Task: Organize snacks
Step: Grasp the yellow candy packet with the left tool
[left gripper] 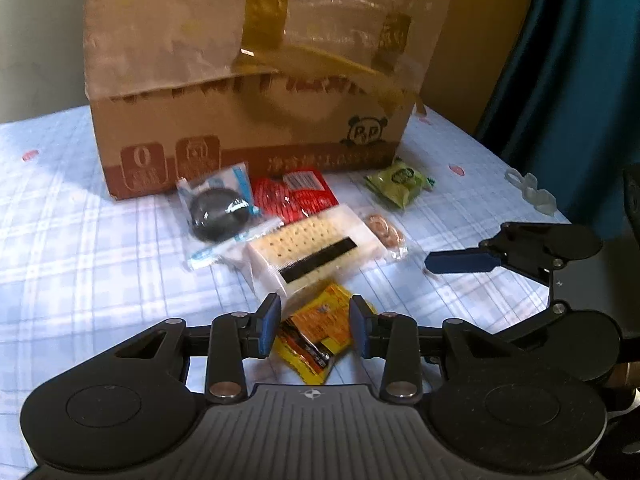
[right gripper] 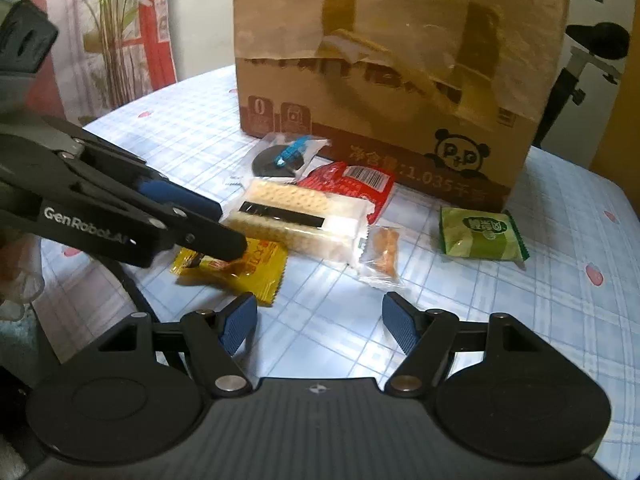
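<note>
Nearest, the left gripper [left gripper: 314, 326] has its fingers [left gripper: 269, 325] set on either side of the yellow packet [left gripper: 320, 336] lying on the counter [left gripper: 100, 220]; whether they pinch it yet, I cannot tell. To its right, the right gripper [right gripper: 318, 328] hovers with fingers spread over bare cloth. Beyond lie 5 more snacks: the cracker pack [left gripper: 316, 246], a small clear packet [left gripper: 384, 230], the red packet [left gripper: 294, 196], a dark round cake [left gripper: 216, 216] and the green packet [left gripper: 400, 182]. Farthest stands the cardboard box [left gripper: 256, 80]. I judge sorting barely begun; all 6 snacks remain loose.
</note>
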